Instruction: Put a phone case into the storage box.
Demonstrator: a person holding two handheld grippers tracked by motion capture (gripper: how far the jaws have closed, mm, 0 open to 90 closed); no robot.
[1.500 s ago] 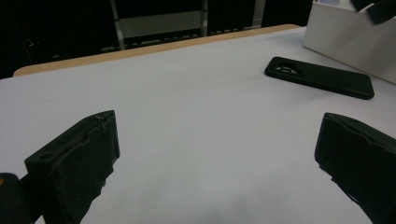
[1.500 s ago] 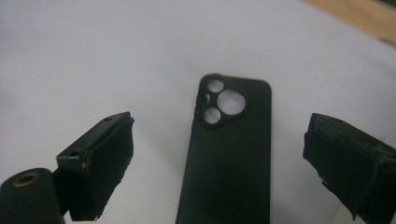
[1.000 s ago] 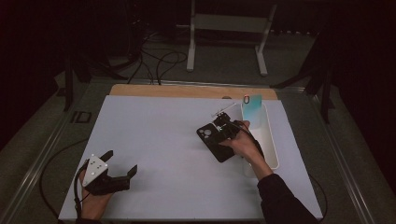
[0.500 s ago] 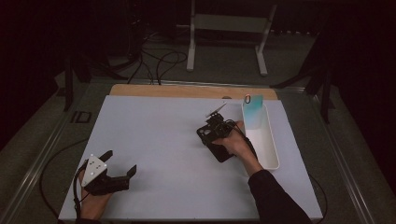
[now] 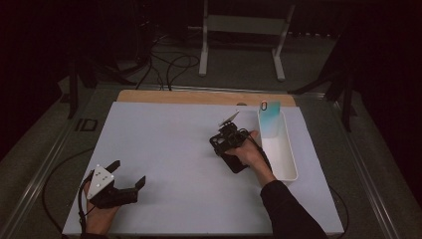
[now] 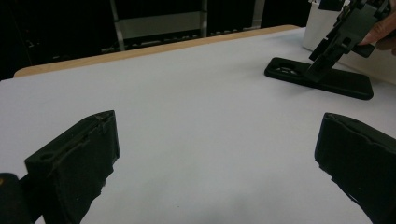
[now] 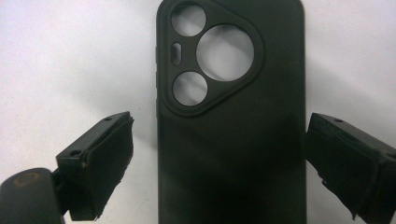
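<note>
A black phone case [image 7: 233,154] lies flat on the white mat, back up, its camera cut-outs facing away from me. My right gripper [image 7: 219,140] hangs just over it, open, with one jaw on each side of the case and neither touching it. In the high view the right gripper [image 5: 224,143] covers the far end of the case [image 5: 237,164] at centre-right. The left gripper [image 5: 128,173] rests open near the front left corner with nothing between its jaws. From the left gripper view [image 6: 215,154] the case [image 6: 327,79] lies far off to the right.
A long white bin [image 5: 286,154] stands just right of the case, with a teal card [image 5: 268,119] upright at its far end. A wooden strip [image 5: 199,97] runs along the far edge of the mat. Cables and a metal stand lie beyond the table.
The right gripper has shifted slightly left and settled lower over the phone case. The left gripper has stayed where it was.
</note>
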